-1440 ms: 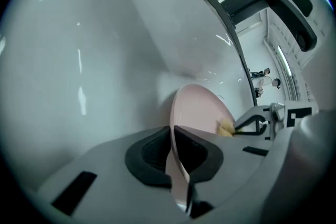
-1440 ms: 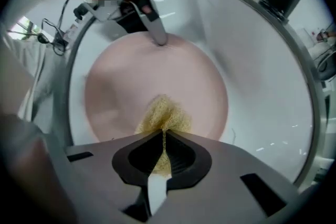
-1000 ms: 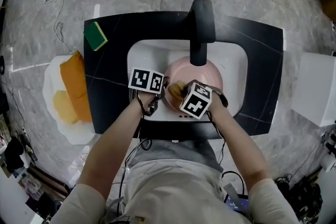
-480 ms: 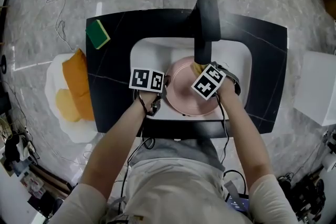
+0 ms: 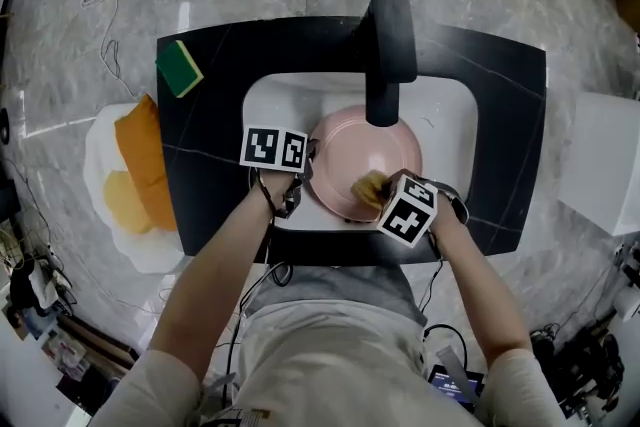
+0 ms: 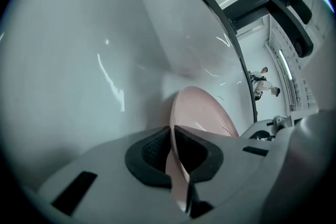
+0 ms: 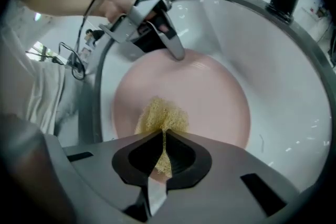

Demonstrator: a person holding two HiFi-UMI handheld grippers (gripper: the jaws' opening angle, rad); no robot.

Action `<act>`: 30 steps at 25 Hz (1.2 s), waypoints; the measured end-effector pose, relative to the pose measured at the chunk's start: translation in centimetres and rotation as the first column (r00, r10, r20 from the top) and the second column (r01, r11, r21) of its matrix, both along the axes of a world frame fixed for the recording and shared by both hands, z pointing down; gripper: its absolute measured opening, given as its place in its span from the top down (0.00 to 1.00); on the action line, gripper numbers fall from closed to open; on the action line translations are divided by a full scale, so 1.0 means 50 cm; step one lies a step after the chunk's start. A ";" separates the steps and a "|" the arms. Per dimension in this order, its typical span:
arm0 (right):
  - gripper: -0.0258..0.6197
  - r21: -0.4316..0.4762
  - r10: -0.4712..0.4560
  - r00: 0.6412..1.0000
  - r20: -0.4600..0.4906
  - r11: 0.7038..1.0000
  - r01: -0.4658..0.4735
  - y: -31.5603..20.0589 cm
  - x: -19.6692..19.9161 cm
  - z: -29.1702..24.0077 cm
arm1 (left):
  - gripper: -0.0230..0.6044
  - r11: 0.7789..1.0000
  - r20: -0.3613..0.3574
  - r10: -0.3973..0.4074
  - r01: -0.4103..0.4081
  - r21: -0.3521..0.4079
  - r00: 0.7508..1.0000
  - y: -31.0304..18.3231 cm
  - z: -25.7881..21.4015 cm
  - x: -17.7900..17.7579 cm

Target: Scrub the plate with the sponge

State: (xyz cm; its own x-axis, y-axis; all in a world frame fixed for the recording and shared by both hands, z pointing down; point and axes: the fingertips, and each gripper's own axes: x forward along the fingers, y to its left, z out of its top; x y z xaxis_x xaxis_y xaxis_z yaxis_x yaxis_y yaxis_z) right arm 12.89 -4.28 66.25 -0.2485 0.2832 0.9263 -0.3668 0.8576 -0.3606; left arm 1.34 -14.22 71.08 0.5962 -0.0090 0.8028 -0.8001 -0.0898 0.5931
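We find the black faucet (image 5: 385,55) arching over the far edge of the pink plate (image 5: 350,150), so any reach from that side is blocked. At the plate's left rim sits our left gripper (image 5: 312,163), its jaws closing with the rim between them. The white basin (image 5: 445,115) hems the plate closely on its near and left sides; to the plate's right there is room. Our right gripper (image 5: 378,190), pinching the yellow sponge (image 5: 368,183), covers the plate's near right part; the plate's middle lies open from above.

The tap (image 5: 386,65) hides the plate's (image 5: 345,155) far rim (contact perhaps, unclear); the right tool (image 7: 161,139) covers the sponge's (image 7: 160,115) near end.
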 end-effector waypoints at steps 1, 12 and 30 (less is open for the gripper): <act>0.89 -0.026 0.011 0.999 0.048 1.000 -0.010 0.017 -0.027 -0.010 | 0.92 1.000 -0.002 0.002 -0.002 -0.003 1.000 0.002 -0.001 0.002; 0.89 0.140 0.043 0.992 0.118 0.988 -0.059 -0.092 -0.139 0.048 | 0.91 0.997 0.006 0.067 -0.068 0.032 0.998 0.007 -0.016 0.018; 0.89 0.401 0.081 0.975 -0.207 0.916 0.009 -0.220 0.063 0.114 | 0.90 0.998 0.063 -0.042 0.039 0.044 0.997 0.000 0.015 -0.015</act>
State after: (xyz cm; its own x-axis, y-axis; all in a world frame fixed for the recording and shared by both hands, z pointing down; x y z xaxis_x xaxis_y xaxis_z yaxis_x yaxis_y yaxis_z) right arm 16.05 -15.29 71.95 -0.0335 -0.1251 0.9916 -0.4298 0.8975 0.0987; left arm 0.57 -14.22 71.82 0.5425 -0.0669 0.8374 -0.8395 -0.0804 0.5374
